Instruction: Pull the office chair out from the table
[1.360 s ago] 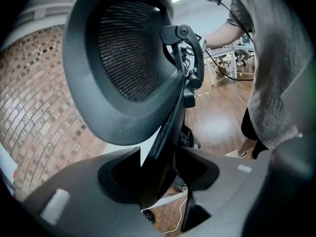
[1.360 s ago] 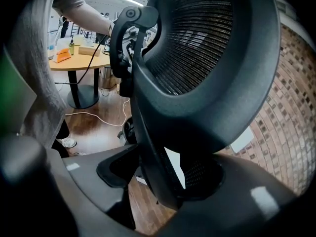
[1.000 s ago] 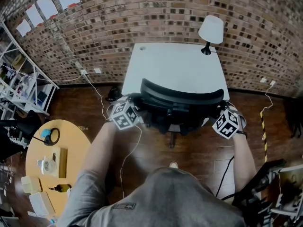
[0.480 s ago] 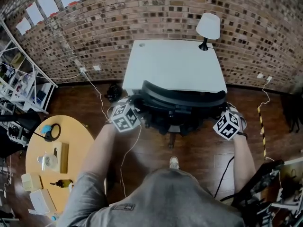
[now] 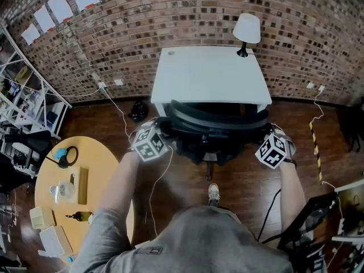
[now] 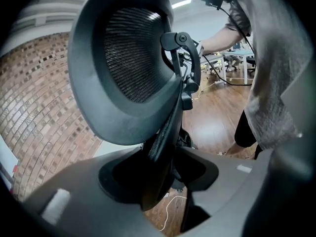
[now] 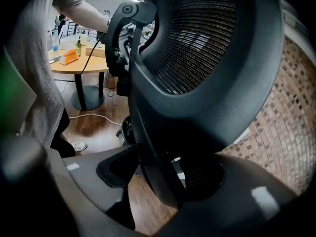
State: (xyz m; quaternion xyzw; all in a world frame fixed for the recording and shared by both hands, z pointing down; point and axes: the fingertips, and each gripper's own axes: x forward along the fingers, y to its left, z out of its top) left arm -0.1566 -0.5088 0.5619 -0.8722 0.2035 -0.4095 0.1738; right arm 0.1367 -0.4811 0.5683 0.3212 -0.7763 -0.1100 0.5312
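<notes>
The black mesh-backed office chair [image 5: 216, 121] stands at the near edge of the white table [image 5: 207, 75], its seat still partly under the top. My left gripper [image 5: 165, 128] is shut on the left rim of the backrest [image 6: 128, 68], which fills the left gripper view; the rim runs down between the jaws at my left gripper [image 6: 158, 177]. My right gripper [image 5: 263, 134] is shut on the right rim of the backrest [image 7: 207, 58], likewise clamped in my right gripper [image 7: 165, 179]. The chair's base is hidden under the seat.
A white lamp [image 5: 247, 29] stands on the table's far right corner, against a brick wall [image 5: 170, 16]. A round wooden table [image 5: 68, 192] with small items is at my left, metal shelving [image 5: 23, 95] beyond it. Cables [image 5: 114, 104] cross the wooden floor. My shoe [image 5: 212, 193] is behind the chair.
The chair and both grippers have come back from the table toward me. More of the white tabletop shows beyond the backrest. The grips are unchanged.
</notes>
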